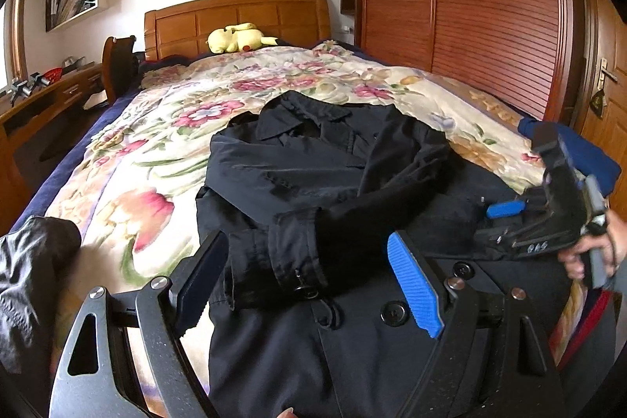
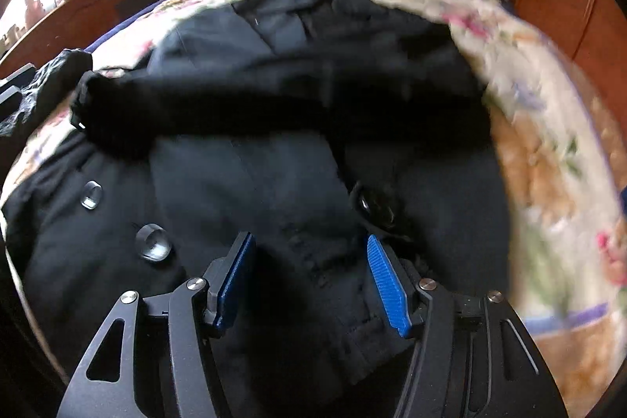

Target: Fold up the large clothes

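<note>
Floral quilt (image 1: pixel 164 128) under black coat (image 1: pixel 313 159)

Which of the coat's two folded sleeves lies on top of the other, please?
The sleeve coming from the right side lies on top; its dark cuff covers the strapped cuff of the other.

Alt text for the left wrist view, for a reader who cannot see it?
A dark coat, sleeves folded across its front, lies on a floral bedspread. The open left gripper hovers over a cuff; the right gripper is at the right edge.
</note>
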`<state>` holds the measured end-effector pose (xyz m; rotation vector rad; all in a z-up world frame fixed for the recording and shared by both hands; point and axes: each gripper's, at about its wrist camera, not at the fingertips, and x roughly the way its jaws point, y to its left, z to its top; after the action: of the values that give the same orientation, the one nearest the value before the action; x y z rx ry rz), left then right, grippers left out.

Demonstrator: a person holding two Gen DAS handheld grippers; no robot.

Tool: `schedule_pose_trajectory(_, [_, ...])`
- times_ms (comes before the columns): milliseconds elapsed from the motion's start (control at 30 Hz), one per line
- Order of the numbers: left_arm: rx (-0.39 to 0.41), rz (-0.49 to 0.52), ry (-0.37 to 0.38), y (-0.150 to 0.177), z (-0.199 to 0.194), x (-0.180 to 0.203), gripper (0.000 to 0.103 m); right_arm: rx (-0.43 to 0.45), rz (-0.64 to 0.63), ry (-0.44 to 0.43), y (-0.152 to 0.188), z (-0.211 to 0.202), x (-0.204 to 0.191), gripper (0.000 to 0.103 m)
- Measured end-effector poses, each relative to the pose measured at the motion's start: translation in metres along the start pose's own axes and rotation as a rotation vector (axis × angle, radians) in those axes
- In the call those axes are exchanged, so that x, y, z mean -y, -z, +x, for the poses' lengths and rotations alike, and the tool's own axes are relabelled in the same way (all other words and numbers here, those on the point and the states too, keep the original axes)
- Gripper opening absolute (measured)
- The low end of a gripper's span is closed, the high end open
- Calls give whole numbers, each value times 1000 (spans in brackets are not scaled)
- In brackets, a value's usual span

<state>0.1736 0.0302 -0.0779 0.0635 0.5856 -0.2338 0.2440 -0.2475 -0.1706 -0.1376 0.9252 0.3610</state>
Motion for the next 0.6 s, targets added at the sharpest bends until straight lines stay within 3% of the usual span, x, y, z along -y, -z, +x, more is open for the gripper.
schedule_pose_trajectory(133, [-22,-13,2,-13,7,-7,84,104,42,-40,8,7,-1,62])
schedule_pose_trajectory(233, [-34,-26,4,-27,14,-18,84,116,37,-34,6,9,-6,62])
schedule_pose_trajectory(500, [-183,-86,7,-51,67,-56,84,156,41,-28,7,8,-12,62])
schedule_pose_trajectory(600, [-238,-92,3,-49,84,-61,84,166,42,-27,27,1,-3,62])
